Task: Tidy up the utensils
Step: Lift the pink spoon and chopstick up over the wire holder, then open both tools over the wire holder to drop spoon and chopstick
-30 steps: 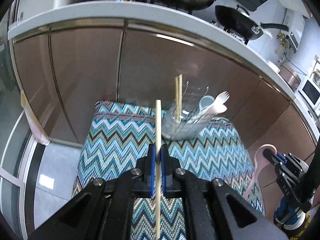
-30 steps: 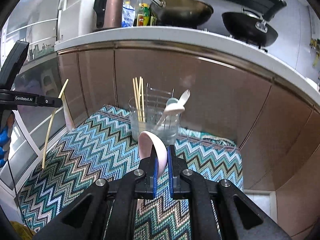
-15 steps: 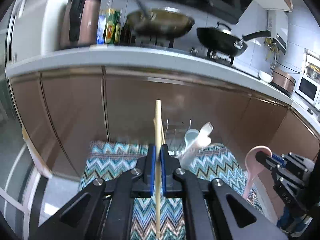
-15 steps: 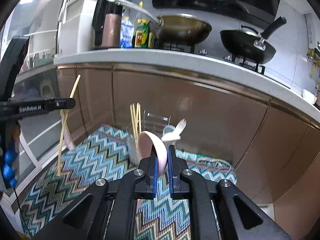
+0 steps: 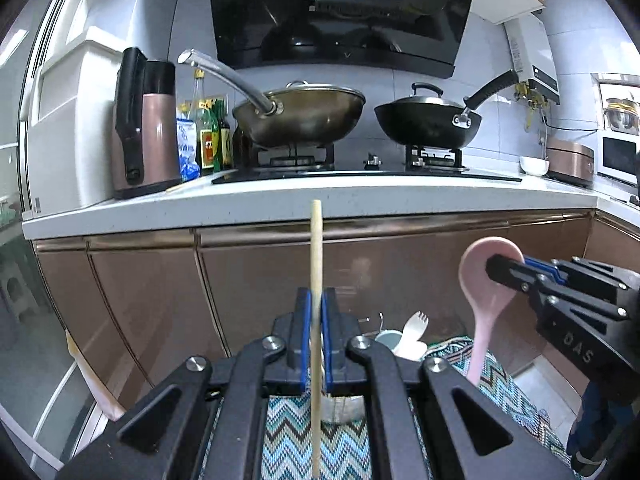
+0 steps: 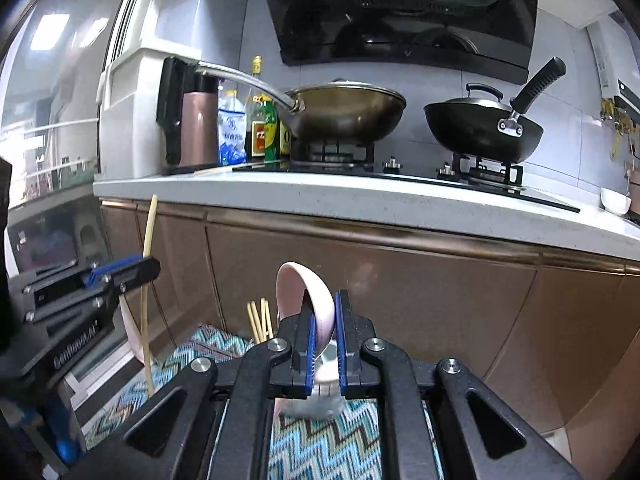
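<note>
My left gripper (image 5: 316,300) is shut on a pale wooden chopstick (image 5: 317,248) that stands upright between its blue pads; it also shows in the right wrist view (image 6: 149,232). My right gripper (image 6: 322,304) is shut on the bowl of a pink spoon (image 6: 296,284), which shows in the left wrist view (image 5: 480,280) with its handle hanging down. Below the grippers a clear utensil holder (image 5: 348,412) stands on the zigzag mat (image 5: 288,440). It holds several chopsticks (image 6: 260,320), a white spork (image 5: 414,330) and a light blue piece (image 5: 386,340). Both grippers are raised above it.
Copper cabinet fronts (image 5: 248,280) rise behind the mat under a white counter (image 5: 320,200). On the counter stand a thermos jug (image 5: 144,128), bottles (image 5: 208,136), a brass wok (image 5: 300,116) and a black wok (image 5: 428,120). The left gripper's body (image 6: 72,300) is at the left.
Both grippers have tilted and risen, so the views swung from the mat up to the counter and stove. The holder dropped low in both views. The chopstick and pink spoon stay gripped.
</note>
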Demonstrator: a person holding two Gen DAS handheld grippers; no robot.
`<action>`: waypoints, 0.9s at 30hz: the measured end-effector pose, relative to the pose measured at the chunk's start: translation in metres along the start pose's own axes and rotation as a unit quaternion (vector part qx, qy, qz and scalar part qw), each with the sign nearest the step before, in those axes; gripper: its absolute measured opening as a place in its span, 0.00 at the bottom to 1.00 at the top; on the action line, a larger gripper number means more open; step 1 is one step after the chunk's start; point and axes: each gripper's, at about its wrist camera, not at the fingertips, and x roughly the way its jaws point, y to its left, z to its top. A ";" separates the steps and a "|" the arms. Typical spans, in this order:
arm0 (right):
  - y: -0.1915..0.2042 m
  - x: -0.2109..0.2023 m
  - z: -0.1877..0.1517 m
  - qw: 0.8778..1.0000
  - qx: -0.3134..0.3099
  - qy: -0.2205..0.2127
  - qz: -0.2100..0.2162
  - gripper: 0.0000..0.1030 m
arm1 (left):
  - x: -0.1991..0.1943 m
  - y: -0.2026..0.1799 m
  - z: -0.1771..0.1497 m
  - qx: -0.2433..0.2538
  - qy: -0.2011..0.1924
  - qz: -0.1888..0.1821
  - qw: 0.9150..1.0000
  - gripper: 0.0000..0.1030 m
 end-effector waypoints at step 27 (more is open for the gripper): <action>-0.027 0.103 -0.007 0.996 0.035 -0.072 -0.044 0.08 | 0.118 0.005 0.000 -0.082 -0.046 -0.029 0.995 0.05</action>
